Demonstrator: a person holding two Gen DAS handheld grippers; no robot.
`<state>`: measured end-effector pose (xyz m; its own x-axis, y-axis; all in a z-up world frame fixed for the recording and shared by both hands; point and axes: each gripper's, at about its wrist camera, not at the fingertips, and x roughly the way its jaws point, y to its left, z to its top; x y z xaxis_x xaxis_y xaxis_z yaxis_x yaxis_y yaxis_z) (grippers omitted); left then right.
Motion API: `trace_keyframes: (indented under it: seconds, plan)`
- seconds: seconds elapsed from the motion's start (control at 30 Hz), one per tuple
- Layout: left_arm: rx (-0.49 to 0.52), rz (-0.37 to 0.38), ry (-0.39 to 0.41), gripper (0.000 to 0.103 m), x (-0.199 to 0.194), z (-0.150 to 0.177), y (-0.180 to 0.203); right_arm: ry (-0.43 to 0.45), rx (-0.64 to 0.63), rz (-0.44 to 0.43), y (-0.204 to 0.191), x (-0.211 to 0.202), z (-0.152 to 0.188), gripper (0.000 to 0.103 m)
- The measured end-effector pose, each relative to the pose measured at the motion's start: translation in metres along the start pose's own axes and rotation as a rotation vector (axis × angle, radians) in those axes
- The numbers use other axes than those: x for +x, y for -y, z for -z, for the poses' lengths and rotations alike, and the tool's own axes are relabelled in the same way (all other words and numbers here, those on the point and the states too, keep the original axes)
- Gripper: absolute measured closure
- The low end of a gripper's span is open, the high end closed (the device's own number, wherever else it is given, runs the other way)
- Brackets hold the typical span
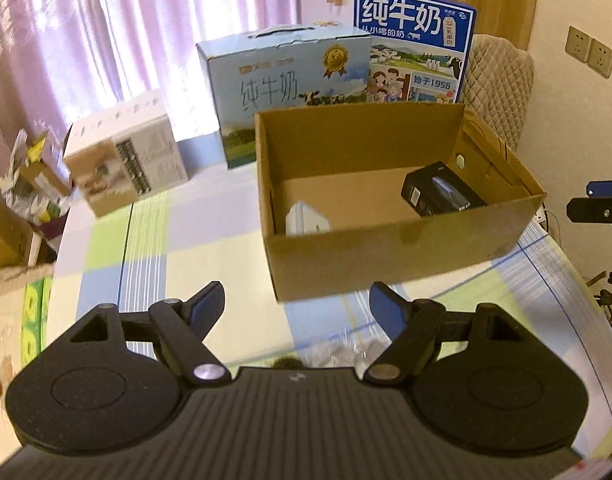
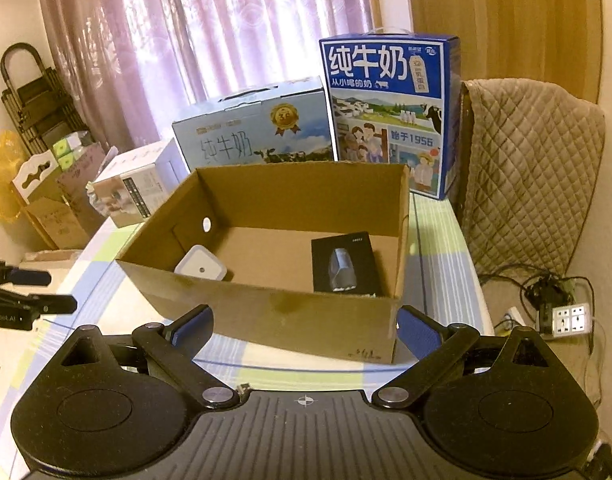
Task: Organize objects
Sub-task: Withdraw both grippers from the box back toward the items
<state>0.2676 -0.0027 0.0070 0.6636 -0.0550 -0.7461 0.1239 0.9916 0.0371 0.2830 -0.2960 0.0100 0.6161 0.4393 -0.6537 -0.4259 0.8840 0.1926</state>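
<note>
Left wrist view first: the left gripper (image 1: 297, 307) hovers above the checked tablecloth (image 1: 153, 240), jaws spread wide and holding nothing. Ahead and slightly right sits the open cardboard box (image 1: 398, 248), with a small white box (image 1: 306, 220) low in its near-left corner and a black box (image 1: 440, 190) toward its right side. Behind it stand a pale milk carton (image 1: 281, 84) and a taller blue milk carton (image 1: 416, 40); a white printed box (image 1: 125, 156) lies well to the left.

Right wrist view: the right gripper (image 2: 303, 328) is just short of the cardboard box's near wall (image 2: 273, 320), jaws also spread and empty. Both of the 2 items already look stowed, so my guess is the next step is fetching another loose object, perhaps the crinkled clear plastic (image 1: 346, 350) below the left gripper. To do it well, keep the jaws wide on approach, clear the box rim, and drop items into the bare middle of the floor.
</note>
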Motion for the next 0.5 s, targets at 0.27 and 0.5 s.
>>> trace_keyframes:
  seconds: [0.27, 0.5]
  plan:
    - [-0.030, 0.006, -0.033, 0.026, -0.017, 0.034, -0.003, -0.040, 0.069, -0.031, -0.010, -0.014, 0.027, 0.008]
    - [-0.053, 0.007, -0.084, 0.026, -0.024, 0.064, -0.006, -0.108, 0.106, -0.052, -0.023, -0.017, 0.054, 0.008]
